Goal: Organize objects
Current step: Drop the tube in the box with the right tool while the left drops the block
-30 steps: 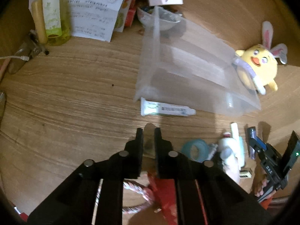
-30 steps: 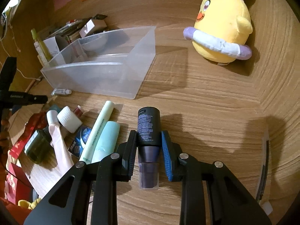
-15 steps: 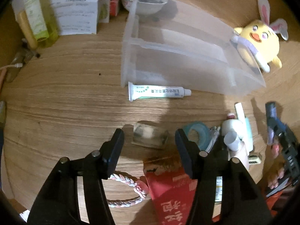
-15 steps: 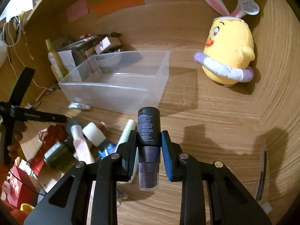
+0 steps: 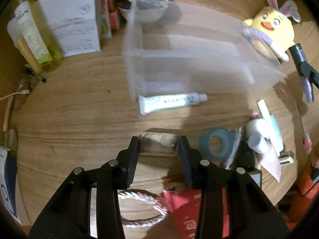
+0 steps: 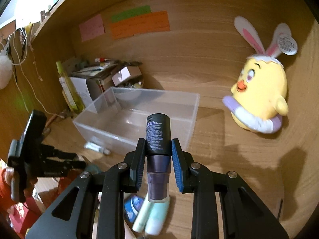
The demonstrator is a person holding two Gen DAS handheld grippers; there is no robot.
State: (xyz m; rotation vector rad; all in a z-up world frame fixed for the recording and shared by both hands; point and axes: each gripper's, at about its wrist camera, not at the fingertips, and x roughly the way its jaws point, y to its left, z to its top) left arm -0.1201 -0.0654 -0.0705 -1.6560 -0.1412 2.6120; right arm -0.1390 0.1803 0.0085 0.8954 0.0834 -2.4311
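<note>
Nearest in the left wrist view, the left tool (image 5: 159, 145) has dropped onto a small clear block (image 5: 158, 144) lying on the table (image 5: 79, 119). Half a second ago its fingers stood wide apart above the block; now they bracket it on both sides, close against its ends, though whether they already pinch it I cannot tell. Just right of it lie a teal tape roll (image 5: 216, 146) and a heap of small bottles (image 5: 259, 137); a little farther, a toothpaste tube (image 5: 171, 102) rests against the near wall of the clear bin (image 5: 139, 63).

The right tool (image 6: 156, 151) is clamped on a dark bottle (image 6: 158, 133), which has risen from the table and now hangs in front of the bin (image 6: 137, 137), the yellow chick plush (image 6: 261, 99) far right. Judging by this, the bottle is about to go into the bin, the block next.
</note>
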